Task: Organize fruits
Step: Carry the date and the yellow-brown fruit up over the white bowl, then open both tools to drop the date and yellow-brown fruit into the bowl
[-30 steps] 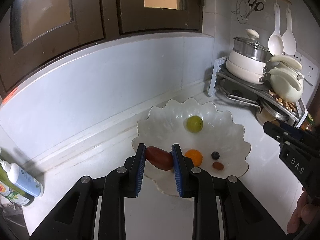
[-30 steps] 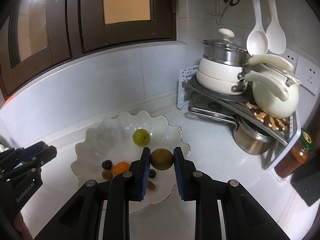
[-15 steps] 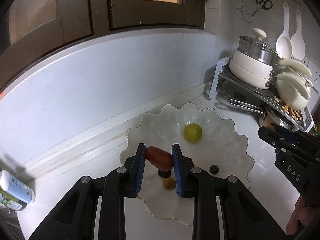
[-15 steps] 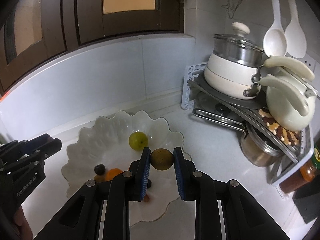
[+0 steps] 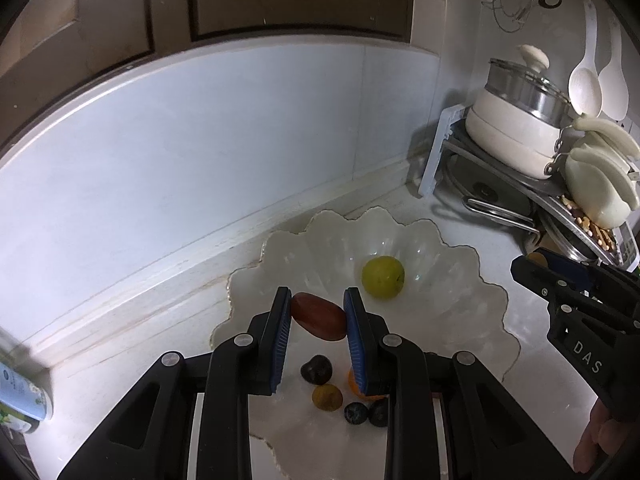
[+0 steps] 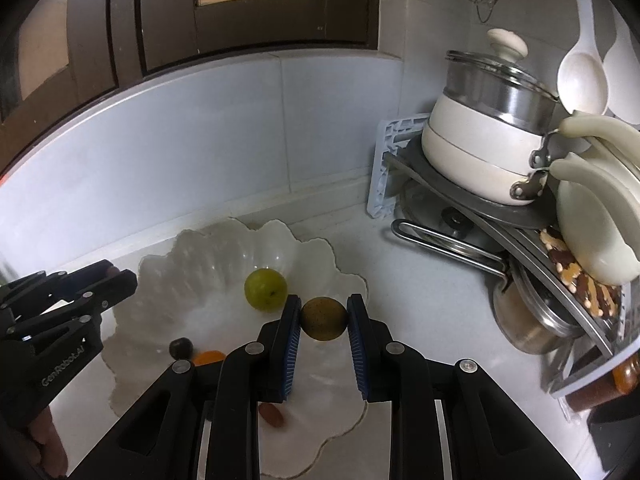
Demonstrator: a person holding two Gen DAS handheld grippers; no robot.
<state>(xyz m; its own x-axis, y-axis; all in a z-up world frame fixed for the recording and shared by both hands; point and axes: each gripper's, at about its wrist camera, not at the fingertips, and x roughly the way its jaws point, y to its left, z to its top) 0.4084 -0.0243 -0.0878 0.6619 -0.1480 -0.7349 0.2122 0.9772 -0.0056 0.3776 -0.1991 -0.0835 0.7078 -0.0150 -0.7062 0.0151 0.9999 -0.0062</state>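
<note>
L gripper [image 5: 318, 320]: jaws clamped on a reddish-brown oblong fruit [image 5: 319, 316], pads pressing on both ends. Long axis runs across the jaws, pad to pad, slightly tilted (L end higher). R gripper [image 6: 324, 320]: jaws clamped on a round olive-brown fruit [image 6: 323, 318], no long axis to speak of.

Key relation: white scalloped bowl [image 5: 460, 264] lies directly below and ahead of both grippers. L-held fruit hangs over the near-L part of the bowl; under it sit 5 small fruits: dark cherry-like one [image 5: 316, 369], yellow-brown one [image 5: 327, 397], 2 blueberries [image 5: 356, 413], and an orange piece [image 5: 354, 384] mostly hidden behind the R pad. Green round fruit [image 5: 383, 277] is ahead-R of the L gripper, just ahead-L of the R gripper in its own view.

R-held fruit sits over the bowl's near-R rim area; bare bowl floor below it.

Judgement: both are about equally near, neither touching the bowl. Next move looks like lower + release. L drop spot is crowded, so shifting fwd toward bare floor seems safer. Round fruit may roll on release.
</note>
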